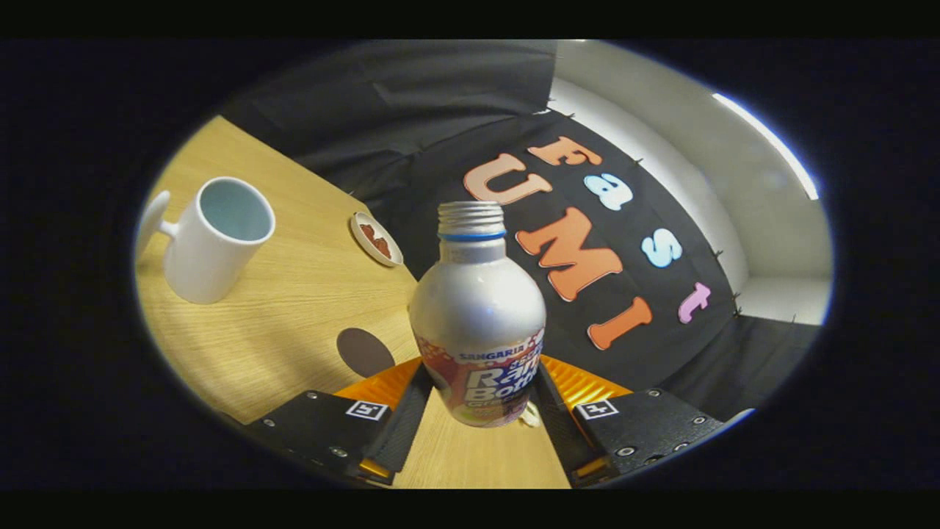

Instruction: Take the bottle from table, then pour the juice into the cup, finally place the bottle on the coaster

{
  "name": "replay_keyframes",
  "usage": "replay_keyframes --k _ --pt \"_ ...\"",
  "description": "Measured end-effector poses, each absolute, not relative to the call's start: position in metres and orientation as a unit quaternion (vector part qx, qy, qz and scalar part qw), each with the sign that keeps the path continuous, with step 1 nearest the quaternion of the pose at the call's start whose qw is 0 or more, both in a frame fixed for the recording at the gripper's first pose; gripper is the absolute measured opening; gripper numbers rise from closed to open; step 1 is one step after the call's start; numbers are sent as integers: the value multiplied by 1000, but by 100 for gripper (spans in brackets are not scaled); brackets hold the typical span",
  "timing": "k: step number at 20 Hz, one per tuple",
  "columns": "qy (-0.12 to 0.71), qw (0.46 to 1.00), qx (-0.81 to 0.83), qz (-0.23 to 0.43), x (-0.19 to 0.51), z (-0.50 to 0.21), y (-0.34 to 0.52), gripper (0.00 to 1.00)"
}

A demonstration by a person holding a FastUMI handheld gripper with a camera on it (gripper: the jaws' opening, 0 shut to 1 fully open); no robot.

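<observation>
Bottle [477,323] clamped between gripper [477,411] fingers

One bottle [477,308], one cup [217,239], one coaster [365,351], one small dish [376,239].

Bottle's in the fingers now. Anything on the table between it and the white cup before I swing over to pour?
In the gripper view, only bare wood separates the bottle from the white cup. The brown coaster lies nearer the fingers, below that line.
</observation>
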State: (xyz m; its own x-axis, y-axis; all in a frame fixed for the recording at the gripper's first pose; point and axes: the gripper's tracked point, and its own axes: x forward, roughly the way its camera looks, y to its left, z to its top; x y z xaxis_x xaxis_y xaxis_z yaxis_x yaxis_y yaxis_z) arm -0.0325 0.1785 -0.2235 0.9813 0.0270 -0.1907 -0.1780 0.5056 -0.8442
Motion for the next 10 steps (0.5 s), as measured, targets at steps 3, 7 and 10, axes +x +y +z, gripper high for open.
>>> replay_keyframes --k 3,7,10 --pt "61 844 -529 67 -31 -223 188 78" --pt "36 809 -582 75 -29 -225 200 78" --pt "20 789 -607 86 -29 -228 208 77"
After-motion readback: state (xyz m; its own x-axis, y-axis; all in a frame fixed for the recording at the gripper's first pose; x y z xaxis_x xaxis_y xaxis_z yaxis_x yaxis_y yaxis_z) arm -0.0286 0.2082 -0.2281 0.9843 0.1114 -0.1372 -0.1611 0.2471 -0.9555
